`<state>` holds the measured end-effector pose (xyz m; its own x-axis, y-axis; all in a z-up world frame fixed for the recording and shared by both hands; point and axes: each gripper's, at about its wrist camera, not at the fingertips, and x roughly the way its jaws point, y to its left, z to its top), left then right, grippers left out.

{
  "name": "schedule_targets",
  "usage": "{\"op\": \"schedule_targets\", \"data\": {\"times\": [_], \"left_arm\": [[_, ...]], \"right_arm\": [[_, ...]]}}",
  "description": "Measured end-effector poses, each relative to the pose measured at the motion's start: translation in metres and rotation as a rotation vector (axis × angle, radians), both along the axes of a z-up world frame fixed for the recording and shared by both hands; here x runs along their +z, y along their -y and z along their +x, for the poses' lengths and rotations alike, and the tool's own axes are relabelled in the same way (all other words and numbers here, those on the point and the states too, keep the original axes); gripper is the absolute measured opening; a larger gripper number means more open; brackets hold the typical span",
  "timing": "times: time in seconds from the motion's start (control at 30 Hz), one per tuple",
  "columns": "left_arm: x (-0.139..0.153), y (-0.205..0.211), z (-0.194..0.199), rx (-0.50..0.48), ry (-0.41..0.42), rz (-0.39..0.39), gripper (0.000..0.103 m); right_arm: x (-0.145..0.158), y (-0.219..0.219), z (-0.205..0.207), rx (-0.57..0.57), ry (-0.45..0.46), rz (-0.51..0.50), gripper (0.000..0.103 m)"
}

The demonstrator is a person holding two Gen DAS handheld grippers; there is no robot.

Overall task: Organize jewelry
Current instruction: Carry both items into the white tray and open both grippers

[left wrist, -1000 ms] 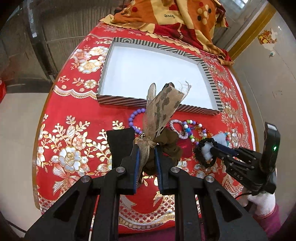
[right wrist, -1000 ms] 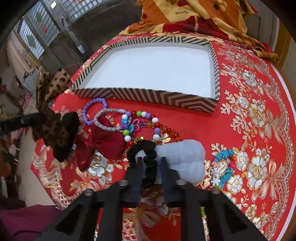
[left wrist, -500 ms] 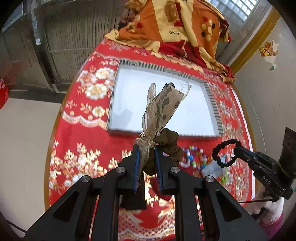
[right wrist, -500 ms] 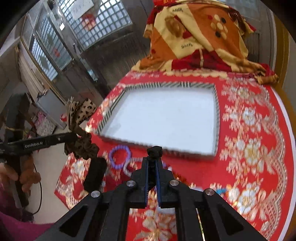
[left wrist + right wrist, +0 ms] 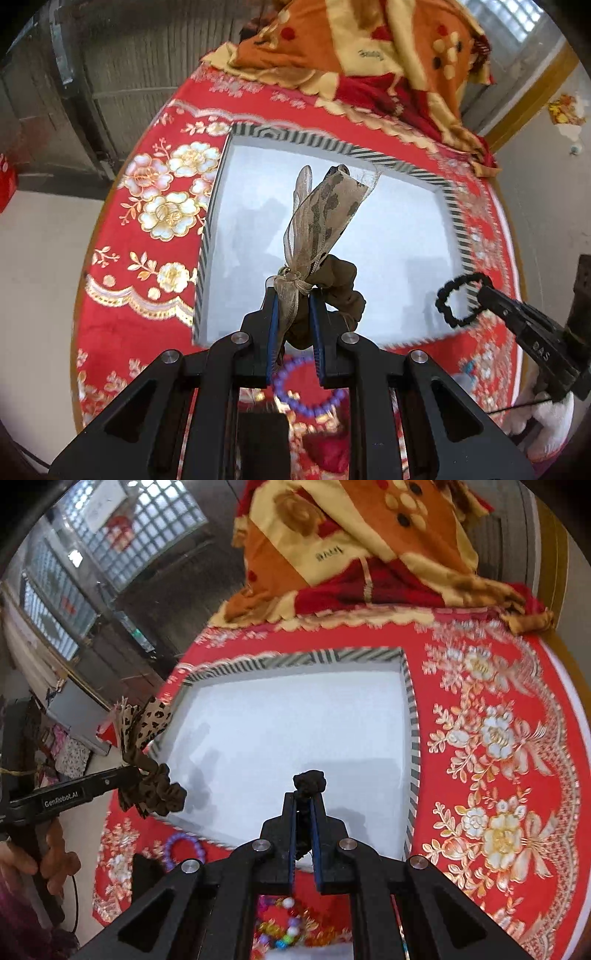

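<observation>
My left gripper [image 5: 293, 295] is shut on a brown leopard-print scrunchie with a sheer ribbon bow [image 5: 321, 214], held in the air over the near left part of the white tray [image 5: 399, 236]. The right wrist view shows that same scrunchie [image 5: 147, 775] hanging at the tray's left edge. My right gripper [image 5: 304, 801] is shut on a black scrunchie [image 5: 309, 780], lifted above the tray's near edge. In the left wrist view the black scrunchie [image 5: 458, 301] hangs as a ring from the right gripper's tip. A purple bead bracelet [image 5: 306, 387] lies on the cloth below the left gripper.
The tray has a striped rim [image 5: 413, 738] and sits on a red floral tablecloth [image 5: 498, 775]. An orange and red blanket [image 5: 351, 554] is heaped behind it. Coloured bead bracelets [image 5: 288, 930] lie near the front edge. A person's hand [image 5: 48, 864] holds the left gripper's handle.
Both grippers lifted their scrunchies off the cloth and carried them forward over the tray. The right gripper's black scrunchie left the pile of jewelry, which now lies behind and below the fingers.
</observation>
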<state>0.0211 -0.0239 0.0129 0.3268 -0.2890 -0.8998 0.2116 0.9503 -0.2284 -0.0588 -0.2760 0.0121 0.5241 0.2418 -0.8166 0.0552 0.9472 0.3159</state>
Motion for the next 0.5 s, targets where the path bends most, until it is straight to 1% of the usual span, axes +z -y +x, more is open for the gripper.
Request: {"op": "schedule_targets", "data": {"times": [0.13,0.27,0.3,0.33,0.37,0.4,0.43,0.47,0.5], "left_arm": [[-0.023,0.000,0.016,0.022,-0.048,0.042,0.015],[-0.037,-0.003,0.022,0.035,-0.060,0.098,0.015],[-0.039,-0.004,0.022,0.040,-0.056,0.103,0.017],[-0.040,-0.006,0.022,0.047,-0.051,0.109,0.021],[-0.040,-0.006,0.022,0.047,-0.050,0.109,0.029],[-0.041,-0.006,0.022,0.047,-0.051,0.110,0.039],[-0.041,-0.006,0.022,0.046,-0.051,0.113,0.043],[-0.040,-0.006,0.020,0.047,-0.046,0.117,0.048],[-0.038,-0.005,0.019,0.050,-0.034,0.125,0.052]], "right_arm": [[-0.027,0.014,0.010,-0.049,-0.096,-0.059,0.006],[-0.042,0.023,0.014,-0.058,-0.146,-0.087,0.006],[-0.043,0.024,0.014,-0.058,-0.150,-0.100,0.007],[-0.043,0.023,0.014,-0.055,-0.146,-0.119,0.011],[-0.043,0.023,0.013,-0.050,-0.142,-0.131,0.018],[-0.041,0.022,0.012,-0.035,-0.132,-0.124,0.024],[-0.040,0.021,0.011,-0.027,-0.124,-0.114,0.035],[-0.038,0.019,0.010,-0.023,-0.116,-0.114,0.040],[-0.035,0.017,0.009,-0.021,-0.108,-0.125,0.040]]}}
